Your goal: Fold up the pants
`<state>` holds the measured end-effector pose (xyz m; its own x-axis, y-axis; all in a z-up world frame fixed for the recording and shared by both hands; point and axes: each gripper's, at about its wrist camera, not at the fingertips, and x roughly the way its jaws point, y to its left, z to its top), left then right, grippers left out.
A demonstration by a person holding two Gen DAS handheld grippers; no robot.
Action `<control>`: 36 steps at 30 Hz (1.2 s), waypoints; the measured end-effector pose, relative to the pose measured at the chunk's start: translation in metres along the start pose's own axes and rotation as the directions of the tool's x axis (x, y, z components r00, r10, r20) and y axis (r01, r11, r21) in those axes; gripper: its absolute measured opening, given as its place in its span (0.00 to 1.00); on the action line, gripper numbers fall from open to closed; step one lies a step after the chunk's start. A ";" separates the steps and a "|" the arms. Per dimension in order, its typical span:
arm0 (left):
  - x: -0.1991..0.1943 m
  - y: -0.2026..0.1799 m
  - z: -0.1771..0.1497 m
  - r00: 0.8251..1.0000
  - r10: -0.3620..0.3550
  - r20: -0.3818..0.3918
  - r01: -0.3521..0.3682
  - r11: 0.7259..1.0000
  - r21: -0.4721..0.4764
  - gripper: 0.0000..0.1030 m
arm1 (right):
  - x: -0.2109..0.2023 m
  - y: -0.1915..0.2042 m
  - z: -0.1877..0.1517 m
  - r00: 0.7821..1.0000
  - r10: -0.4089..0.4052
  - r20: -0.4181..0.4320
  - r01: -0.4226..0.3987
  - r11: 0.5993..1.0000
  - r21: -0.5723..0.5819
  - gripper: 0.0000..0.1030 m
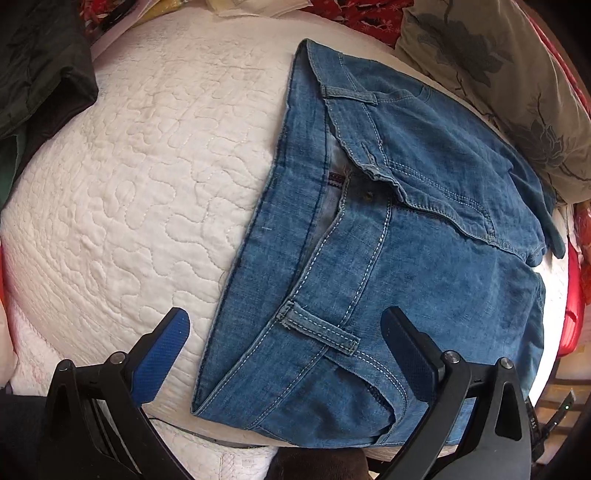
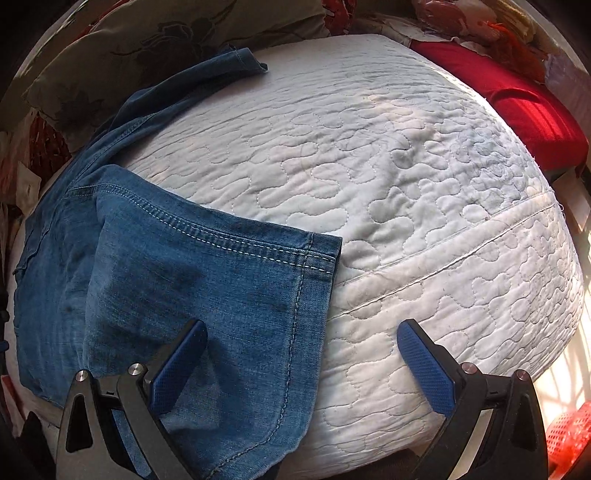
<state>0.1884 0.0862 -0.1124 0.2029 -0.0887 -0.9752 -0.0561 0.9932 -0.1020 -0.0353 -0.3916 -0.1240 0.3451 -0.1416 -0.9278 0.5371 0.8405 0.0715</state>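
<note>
Left tool point(image 1: 286, 334) nearest in the left wrist view, spread wide and holding nothing, blue-padded fingers point(image 1: 162, 354) reaching in from the bottom edge. Left finger over bare quilt point(image 1: 122, 177), right finger over denim. Jeans point(image 1: 399, 258) lying on the right half of the quilt, folded into a thick stack, waistband point(image 1: 295, 206) running along the stack's left edge from far to near. Belt loop point(image 1: 319, 328) between the two fingers, just ahead of them. Button point(image 1: 368, 195) showing at the fly, midway up the waistband. Upper layer of denim lapped over the far half, its stitched edge crossing diagonally. Floral pillow point(image 1: 509, 85) beyond the stack at upper right, dark green cloth point(image 1: 40, 62) at upper left. Right tool point(image 2: 301, 332) nearest in the right wrist view, likewise agape and empty. Left finger above a leg point(image 2: 207, 280) of the jeans, right finger above bare quilt point(image 2: 388, 155). Hem point(image 2: 317, 258) of that leg lying flat with its double stitching showing, corner pointing toward the quilt's middle. Second leg point(image 2: 192, 77) trailing away to the far left, its end near the floral pillow point(image 2: 122, 33). Red cushion point(image 2: 524, 107) past the quilt at upper right.
</note>
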 end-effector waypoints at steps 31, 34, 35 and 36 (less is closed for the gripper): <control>-0.031 0.010 0.007 0.999 -0.053 -0.007 0.052 0.998 -0.030 0.19 | -0.035 -0.073 0.087 0.992 0.066 0.106 -0.065 0.998 -0.011 0.25; -0.042 0.026 0.038 0.995 -0.100 0.025 0.102 0.991 -0.089 0.25 | -0.031 -0.059 0.101 0.987 0.130 0.090 -0.131 0.991 0.004 0.36; -0.044 0.027 0.047 0.992 -0.122 0.028 0.124 0.986 -0.115 0.35 | -0.028 -0.053 0.110 0.984 0.153 0.088 -0.155 0.988 0.016 0.41; -0.044 0.029 0.059 0.989 -0.144 0.033 0.148 0.979 -0.142 0.42 | -0.025 -0.048 0.119 0.981 0.173 0.086 -0.176 0.984 0.025 0.42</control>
<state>0.2353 0.1238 -0.0605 0.2409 -0.2285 -0.9433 -0.1636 0.9484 -0.2715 0.0221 -0.4903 -0.0607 0.4975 -0.0382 -0.8666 0.4873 0.8388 0.2428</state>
